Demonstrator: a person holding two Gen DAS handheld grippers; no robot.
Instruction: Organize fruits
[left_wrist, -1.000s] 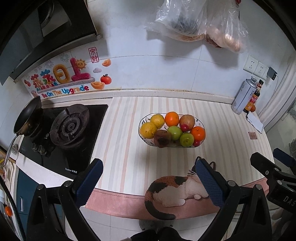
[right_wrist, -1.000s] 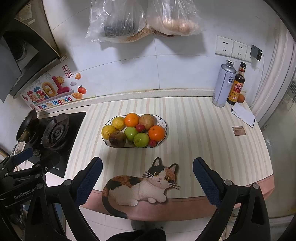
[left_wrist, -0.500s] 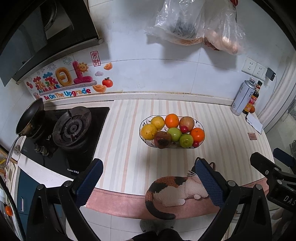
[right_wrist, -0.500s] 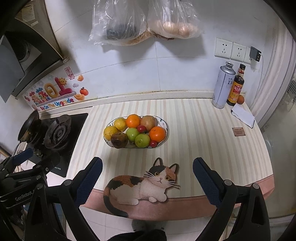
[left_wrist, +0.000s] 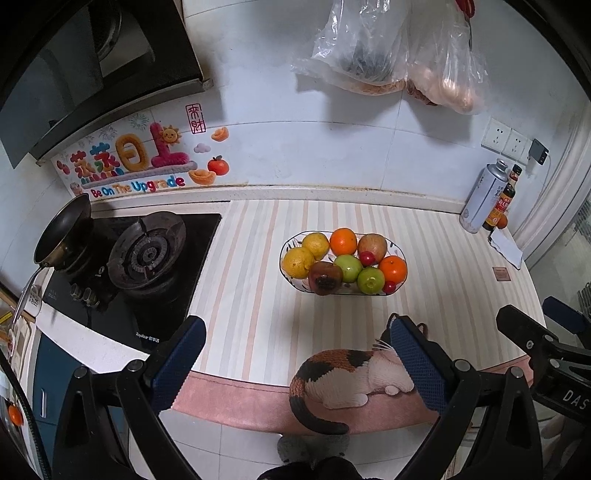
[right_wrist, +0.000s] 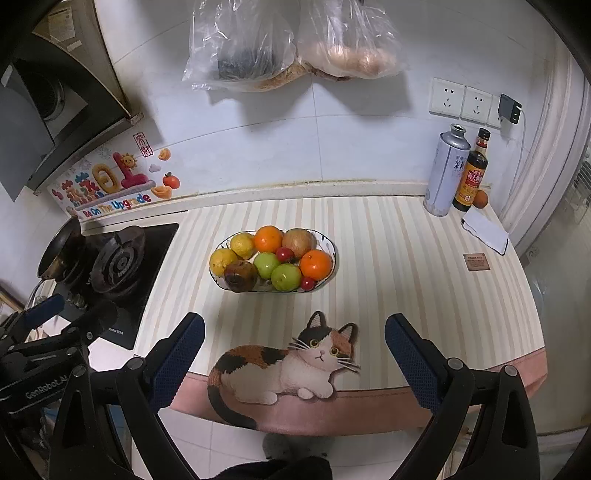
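An oval bowl (left_wrist: 402, 258) (right_wrist: 334, 251) stands mid-counter on the striped mat. It holds two yellow lemons, two oranges (left_wrist: 343, 240) (right_wrist: 315, 264), two green apples (left_wrist: 370, 280) (right_wrist: 286, 276), a reddish apple, a dark bruised fruit (left_wrist: 325, 277) (right_wrist: 240, 275) and small red fruits. My left gripper (left_wrist: 295, 332) is open and empty, held above the counter's front edge. My right gripper (right_wrist: 294, 330) is open and empty, also at the front edge, short of the bowl.
A cat-shaped mat (right_wrist: 284, 363) lies at the counter's front edge. A gas stove (left_wrist: 147, 251) with a pan (left_wrist: 64, 229) is to the left. A spray can (right_wrist: 445, 173), a sauce bottle (right_wrist: 472, 173), a small orange and a paper stand at the back right. Plastic bags (right_wrist: 295, 40) hang on the wall.
Both views have shifted slightly, the bowl sliding a little down and right in them. Both grippers stay open and empty.
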